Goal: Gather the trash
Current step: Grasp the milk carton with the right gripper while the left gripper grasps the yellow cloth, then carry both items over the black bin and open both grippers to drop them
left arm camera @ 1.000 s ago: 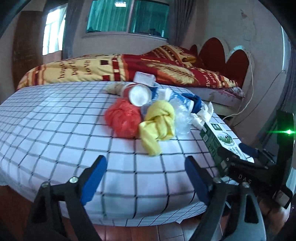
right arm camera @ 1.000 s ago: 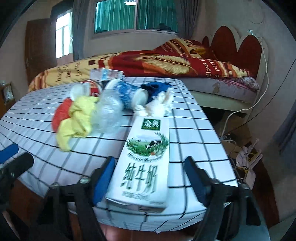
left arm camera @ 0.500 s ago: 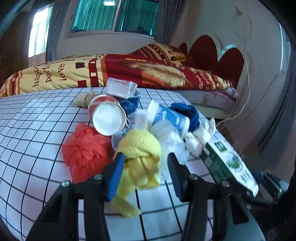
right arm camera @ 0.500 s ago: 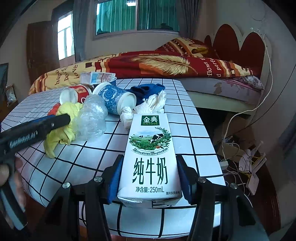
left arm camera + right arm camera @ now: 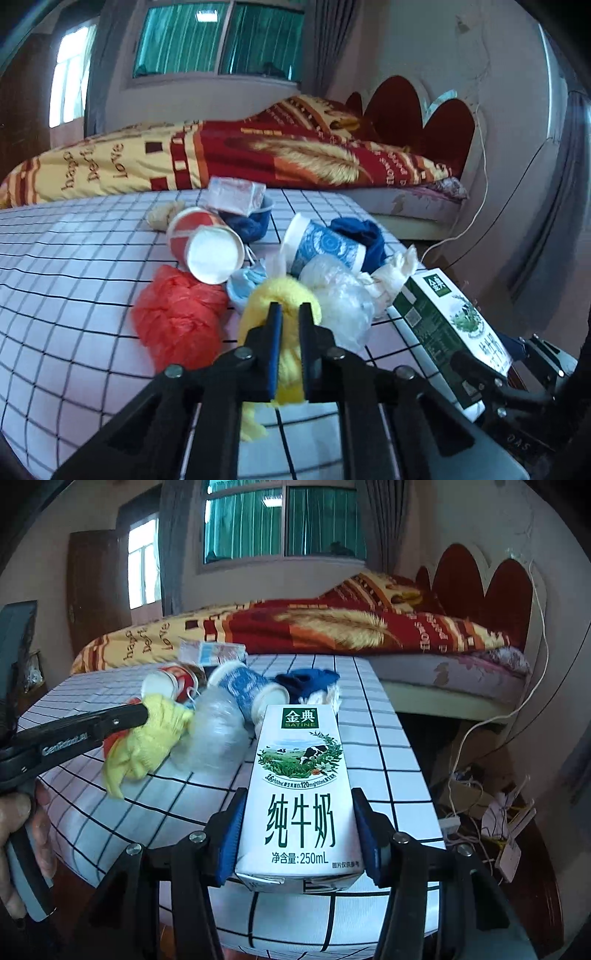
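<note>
Fingers of the left gripper (image 5: 290, 325) pinch the yellow bag (image 5: 284, 295), just left of the milk carton (image 5: 301, 794). Right gripper (image 5: 299, 840) clamps that carton at the table (image 5: 74, 266) edge.

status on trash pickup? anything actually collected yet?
Done: nothing visibly binned; no bin in view. In hand: left gripper is shut on the yellow bag, right gripper is shut on the milk carton. Left on the checked table: red bag, red cup, blue cup, clear plastic bag, blue cloth, small box.
</note>
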### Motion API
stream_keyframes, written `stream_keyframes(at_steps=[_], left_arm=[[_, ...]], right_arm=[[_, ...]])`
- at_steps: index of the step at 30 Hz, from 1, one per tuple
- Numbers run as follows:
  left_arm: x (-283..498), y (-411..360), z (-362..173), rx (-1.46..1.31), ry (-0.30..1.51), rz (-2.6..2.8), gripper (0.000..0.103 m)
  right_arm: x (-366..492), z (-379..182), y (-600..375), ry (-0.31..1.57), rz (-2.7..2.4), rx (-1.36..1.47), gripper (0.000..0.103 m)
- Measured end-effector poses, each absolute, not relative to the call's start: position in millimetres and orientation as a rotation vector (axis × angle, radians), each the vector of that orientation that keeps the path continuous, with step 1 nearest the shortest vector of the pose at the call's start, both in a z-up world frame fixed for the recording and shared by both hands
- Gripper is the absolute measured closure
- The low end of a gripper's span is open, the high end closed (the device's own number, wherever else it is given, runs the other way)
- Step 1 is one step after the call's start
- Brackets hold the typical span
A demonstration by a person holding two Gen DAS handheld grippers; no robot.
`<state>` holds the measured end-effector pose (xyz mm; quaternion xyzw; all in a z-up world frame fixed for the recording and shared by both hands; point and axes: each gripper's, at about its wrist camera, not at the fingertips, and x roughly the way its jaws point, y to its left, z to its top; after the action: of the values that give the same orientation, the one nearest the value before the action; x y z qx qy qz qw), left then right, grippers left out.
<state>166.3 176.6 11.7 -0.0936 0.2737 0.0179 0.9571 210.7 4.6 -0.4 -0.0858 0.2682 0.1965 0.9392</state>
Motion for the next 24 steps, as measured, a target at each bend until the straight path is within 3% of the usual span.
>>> stream_keyframes(at_steps=[7, 9, 10, 11, 13, 15, 16, 24], left_arm=[[144.1, 171.9, 14.1, -0.137, 0.569, 0.071, 0.096], [146.6, 171.8, 6.6, -0.123, 0.588, 0.114, 0.063], [151.6, 173.2, 0.6, -0.122, 0.610, 0.138, 0.029], [155.5, 174.1, -3.9, -0.122, 0.623, 0.159, 0.020], [161.9, 174.5, -10.1, -0.134, 0.638, 0.127, 0.022], [173.5, 173.8, -16.1, -0.139, 0.669, 0.104, 0.049], [181.9, 175.9, -21.3, -0.163, 0.702, 0.077, 0.082], [150.1, 168.8, 1.1, -0.188, 0.601, 0.036, 0.087]], right_arm=[[196.3, 6.9, 0.2, 0.529, 0.403, -0.179, 0.047], [193.1, 6.4, -1.1, 0.526, 0.405, -0.179, 0.047], [192.5, 5.0, -1.5, 0.531, 0.403, -0.177, 0.047], [192.7, 3.8, -1.8, 0.536, 0.400, -0.175, 0.047], [193.1, 1.5, -2.4, 0.547, 0.395, -0.176, 0.047], [193.8, -0.8, -3.4, 0.557, 0.391, -0.182, 0.047], [193.8, -1.6, -4.0, 0.560, 0.389, -0.185, 0.047], [183.0, 10.5, -18.6, 0.525, 0.380, -0.167, 0.047]])
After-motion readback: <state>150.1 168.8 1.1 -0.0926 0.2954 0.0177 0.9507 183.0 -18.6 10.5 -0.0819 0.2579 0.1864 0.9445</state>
